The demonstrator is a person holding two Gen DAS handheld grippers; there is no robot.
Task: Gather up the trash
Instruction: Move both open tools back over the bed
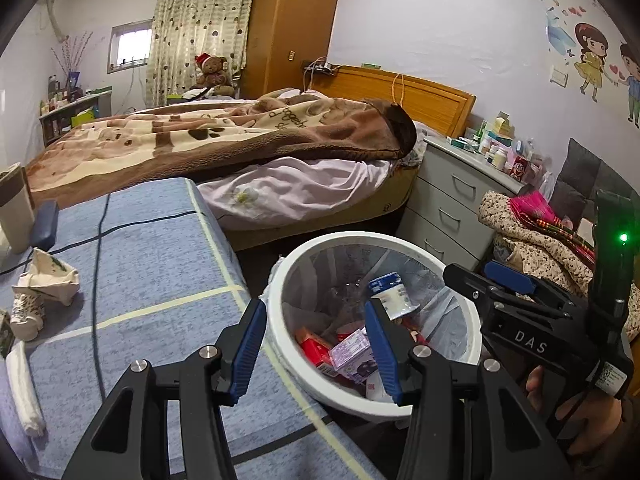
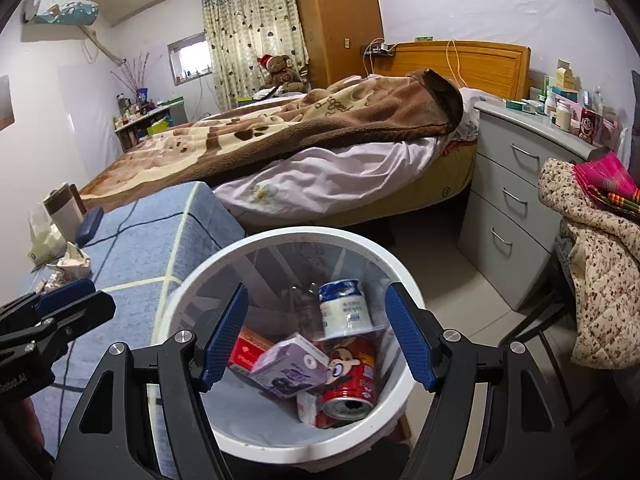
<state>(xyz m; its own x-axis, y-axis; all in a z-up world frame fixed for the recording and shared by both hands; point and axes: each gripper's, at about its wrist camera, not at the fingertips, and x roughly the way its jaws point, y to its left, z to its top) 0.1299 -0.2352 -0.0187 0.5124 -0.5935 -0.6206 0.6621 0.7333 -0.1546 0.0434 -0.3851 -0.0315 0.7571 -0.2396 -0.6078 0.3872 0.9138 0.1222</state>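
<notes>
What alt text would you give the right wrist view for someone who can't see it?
The open, empty right gripper hovers over a white trash bin holding a red can, a purple carton, a red box and a white-and-blue bottle. Crumpled paper lies on the blue-covered table at left.

A round white plastic bin [image 2: 280, 446] w/ clear liner is seen at lower centre of the right wrist view, upright. Inside: a white yoghurt bottle w/ blue top [image 2: 345, 308], blurred, near the far wall; a red drink can w/ cartoon face [image 2: 352, 380] on its side, mouth toward cam; a purple carton [image 2: 290, 364] tilted beside it; a red box [image 2: 244, 350] at left. Crumpled white paper [image 1: 46, 282] is seen on the blue cloth, left of the left wrist view.
</notes>
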